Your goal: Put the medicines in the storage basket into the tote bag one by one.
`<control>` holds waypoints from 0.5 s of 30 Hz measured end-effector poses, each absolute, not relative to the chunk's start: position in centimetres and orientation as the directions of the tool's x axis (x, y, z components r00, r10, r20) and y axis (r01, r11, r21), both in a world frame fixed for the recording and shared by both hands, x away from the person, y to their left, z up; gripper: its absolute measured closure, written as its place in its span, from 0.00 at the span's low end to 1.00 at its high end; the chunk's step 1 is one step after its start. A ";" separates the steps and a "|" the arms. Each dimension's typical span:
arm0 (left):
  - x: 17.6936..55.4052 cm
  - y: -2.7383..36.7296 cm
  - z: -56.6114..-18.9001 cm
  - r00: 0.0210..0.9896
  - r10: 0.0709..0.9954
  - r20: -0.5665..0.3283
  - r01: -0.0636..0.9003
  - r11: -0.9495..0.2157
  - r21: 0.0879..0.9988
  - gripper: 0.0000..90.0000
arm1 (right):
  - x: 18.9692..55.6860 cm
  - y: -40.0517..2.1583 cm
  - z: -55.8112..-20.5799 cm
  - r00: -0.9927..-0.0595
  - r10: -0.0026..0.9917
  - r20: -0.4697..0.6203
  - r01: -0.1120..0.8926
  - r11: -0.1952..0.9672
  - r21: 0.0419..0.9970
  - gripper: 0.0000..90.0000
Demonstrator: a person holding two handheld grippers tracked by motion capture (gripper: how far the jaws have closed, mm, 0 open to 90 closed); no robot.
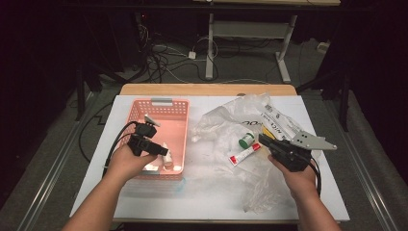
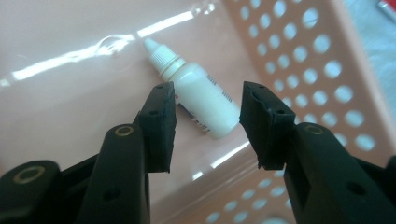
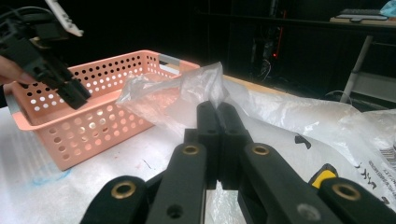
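Two black pads of the left gripper (image 2: 208,123) stand apart, nothing pinched; small white plastic dropper bottle (image 2: 196,95) lies on its side on the floor of the pink perforated plastic basket (image 1: 175,108), just beyond the gap, not touched. Right gripper (image 3: 218,140) jaws pressed together, empty, pointing at the crumpled clear plastic bag (image 1: 231,115). Near it on the white table cover (image 1: 202,192): red-and-white tube (image 1: 244,154) and green-capped round container (image 1: 247,140), touching the bag.
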State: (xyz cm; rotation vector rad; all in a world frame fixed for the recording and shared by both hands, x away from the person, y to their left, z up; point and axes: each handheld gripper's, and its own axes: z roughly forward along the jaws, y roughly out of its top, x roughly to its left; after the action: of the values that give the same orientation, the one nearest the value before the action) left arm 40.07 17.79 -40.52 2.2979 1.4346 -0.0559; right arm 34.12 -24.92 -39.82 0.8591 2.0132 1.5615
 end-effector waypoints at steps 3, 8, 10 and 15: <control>40.9 17.0 -40.8 0.450 0.863 -0.231 0.870 -0.364 0.333 0.50 | 34.1 -24.8 -39.8 -0.706 0.707 0.023 0.198 0.166 0.966 1.00; 41.4 16.3 -41.2 0.435 0.887 -0.154 0.863 -0.363 0.351 0.32 | 34.2 -25.0 -39.8 -0.706 0.708 0.023 0.196 0.164 0.967 1.00; 41.8 16.1 -41.7 0.426 0.885 -0.189 0.879 -0.356 0.316 0.29 | 34.2 -25.1 -39.8 -0.705 0.709 0.024 0.195 0.161 0.968 1.00; 42.3 15.6 -42.3 0.409 0.890 -0.201 0.892 -0.344 0.294 0.22 | 34.2 -25.1 -39.8 -0.705 0.709 0.023 0.193 0.161 0.968 1.00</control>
State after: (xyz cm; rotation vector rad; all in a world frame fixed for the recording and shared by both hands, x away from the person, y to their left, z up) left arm 42.26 15.59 -42.25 2.3148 1.5352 -0.0079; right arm 34.22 -25.09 -39.78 0.8548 2.0049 1.5665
